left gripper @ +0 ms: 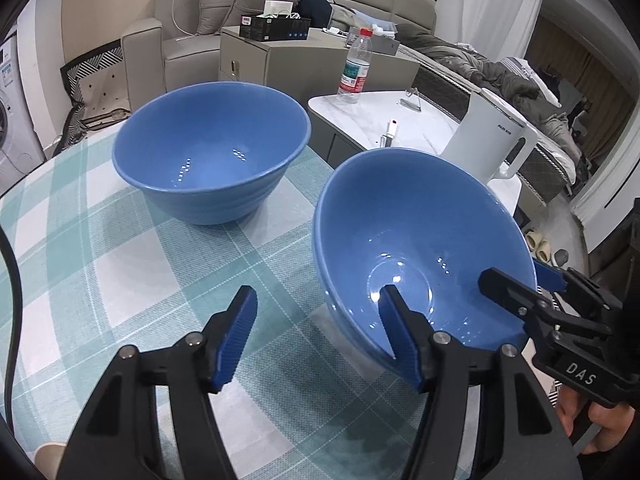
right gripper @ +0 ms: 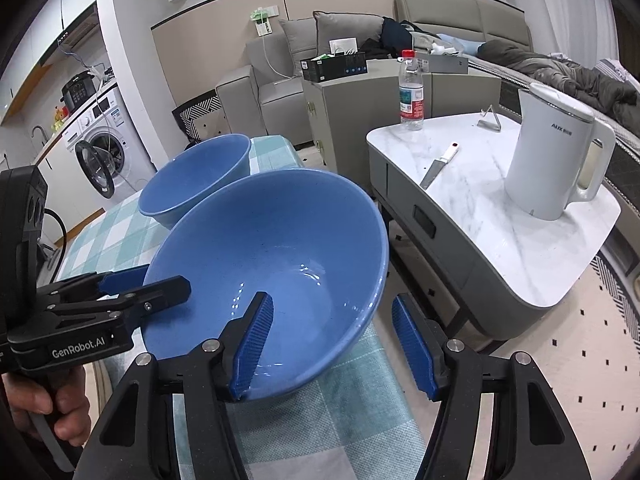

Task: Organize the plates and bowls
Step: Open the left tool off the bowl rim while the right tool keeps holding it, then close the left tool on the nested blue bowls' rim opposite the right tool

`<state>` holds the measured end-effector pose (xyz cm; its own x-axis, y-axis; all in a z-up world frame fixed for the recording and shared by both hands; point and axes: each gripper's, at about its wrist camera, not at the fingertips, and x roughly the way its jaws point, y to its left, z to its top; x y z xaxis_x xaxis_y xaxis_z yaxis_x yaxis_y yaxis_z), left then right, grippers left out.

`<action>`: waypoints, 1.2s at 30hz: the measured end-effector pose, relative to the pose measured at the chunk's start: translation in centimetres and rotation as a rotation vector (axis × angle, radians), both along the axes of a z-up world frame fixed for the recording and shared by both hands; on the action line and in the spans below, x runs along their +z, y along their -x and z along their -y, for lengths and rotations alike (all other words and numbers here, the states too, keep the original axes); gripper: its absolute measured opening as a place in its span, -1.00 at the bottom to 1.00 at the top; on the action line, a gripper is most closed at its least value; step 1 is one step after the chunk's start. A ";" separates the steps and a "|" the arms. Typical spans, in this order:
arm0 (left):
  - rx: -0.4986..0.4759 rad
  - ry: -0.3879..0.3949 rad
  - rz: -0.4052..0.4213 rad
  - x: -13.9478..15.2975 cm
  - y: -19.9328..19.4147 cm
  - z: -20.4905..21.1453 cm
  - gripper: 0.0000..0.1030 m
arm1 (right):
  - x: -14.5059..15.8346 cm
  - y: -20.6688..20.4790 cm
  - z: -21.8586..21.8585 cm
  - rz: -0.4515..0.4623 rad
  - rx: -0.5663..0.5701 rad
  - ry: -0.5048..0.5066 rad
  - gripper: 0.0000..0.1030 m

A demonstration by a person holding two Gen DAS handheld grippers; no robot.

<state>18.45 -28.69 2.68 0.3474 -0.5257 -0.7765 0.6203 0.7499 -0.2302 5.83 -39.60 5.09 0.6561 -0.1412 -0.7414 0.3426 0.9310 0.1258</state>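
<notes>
Two blue bowls stand on a green-checked tablecloth. The far bowl sits upright; it also shows in the right wrist view. The near bowl is tilted at the table's right edge, also seen in the right wrist view. My left gripper is open, its right finger inside the near bowl, its left finger outside over the cloth. My right gripper is open and straddles the near bowl's rim, one finger inside, one outside. Each gripper shows in the other's view, straddling the rim on opposite sides.
A white marble side table stands to the right with a white kettle, a water bottle and a knife. A grey cabinet and sofa are behind. A washing machine is at the left.
</notes>
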 end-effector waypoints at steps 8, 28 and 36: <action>-0.052 0.019 -0.006 0.3 0.6 0.7 -0.32 | -0.4 -0.5 -0.3 -0.009 0.006 0.003 -0.11; -0.046 -0.004 0.085 1.7 2.2 -0.1 -0.41 | 0.8 0.7 -1.9 0.020 0.026 0.039 -0.14; -0.009 0.026 0.130 3.8 2.8 -2.4 -0.41 | 3.5 1.3 -4.2 0.071 0.058 0.076 -0.14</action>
<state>15.69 -26.27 6.44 0.4389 -0.5490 -0.7113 0.6531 0.7386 -0.1670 4.52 -35.38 8.62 0.7152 -0.1556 -0.6814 0.2809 0.9567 0.0764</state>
